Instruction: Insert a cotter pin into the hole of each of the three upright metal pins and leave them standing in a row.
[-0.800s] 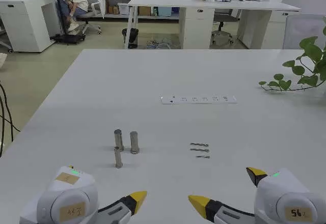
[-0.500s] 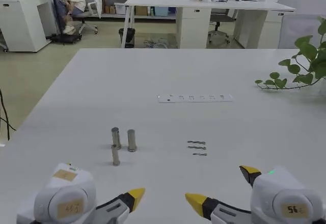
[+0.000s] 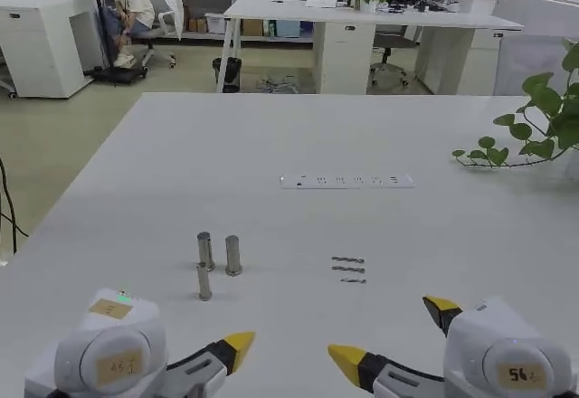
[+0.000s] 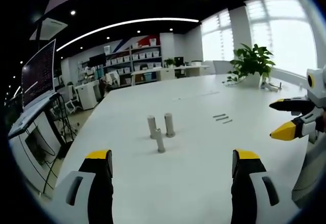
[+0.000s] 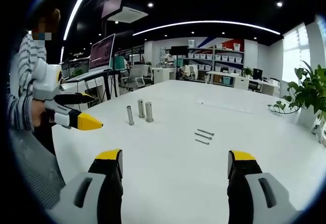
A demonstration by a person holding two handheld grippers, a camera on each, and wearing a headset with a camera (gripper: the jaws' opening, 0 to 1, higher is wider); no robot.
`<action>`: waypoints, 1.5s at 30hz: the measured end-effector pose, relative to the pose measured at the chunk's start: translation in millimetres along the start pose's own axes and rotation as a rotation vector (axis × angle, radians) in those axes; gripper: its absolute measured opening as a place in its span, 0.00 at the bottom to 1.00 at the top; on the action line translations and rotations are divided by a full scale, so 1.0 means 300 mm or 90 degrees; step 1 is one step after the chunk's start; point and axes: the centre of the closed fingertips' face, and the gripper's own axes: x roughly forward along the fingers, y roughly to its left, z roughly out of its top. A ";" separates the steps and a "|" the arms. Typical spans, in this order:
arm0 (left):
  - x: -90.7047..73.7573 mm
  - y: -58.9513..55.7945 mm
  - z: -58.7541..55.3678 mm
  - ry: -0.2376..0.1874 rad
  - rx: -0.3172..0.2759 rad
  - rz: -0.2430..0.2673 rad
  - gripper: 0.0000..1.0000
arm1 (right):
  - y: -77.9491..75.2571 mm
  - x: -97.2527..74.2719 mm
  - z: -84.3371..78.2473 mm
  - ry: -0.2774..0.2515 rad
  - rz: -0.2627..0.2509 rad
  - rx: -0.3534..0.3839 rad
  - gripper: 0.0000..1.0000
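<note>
Three upright metal pins stand in a tight cluster on the white table, left of centre. The same pins lie ahead of my left gripper, which is open and holds nothing. Three small cotter pins lie flat in a short stack to the right of the cluster. My right gripper is open too, well short of the cotter pins and the metal pins. In the head view the right gripper hovers near the table's front edge.
A white power strip lies across the table's middle, beyond the parts. A leafy plant hangs over the right edge. Past the table stand other desks and shelves, and a person sits at the far left.
The head camera has shifted a little. The pins and cotter pins have not moved, and both grippers stay open low at the front.
</note>
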 end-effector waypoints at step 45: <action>0.004 0.014 -0.026 0.005 0.006 0.006 0.90 | 0.012 0.002 -0.024 0.015 0.005 0.008 0.81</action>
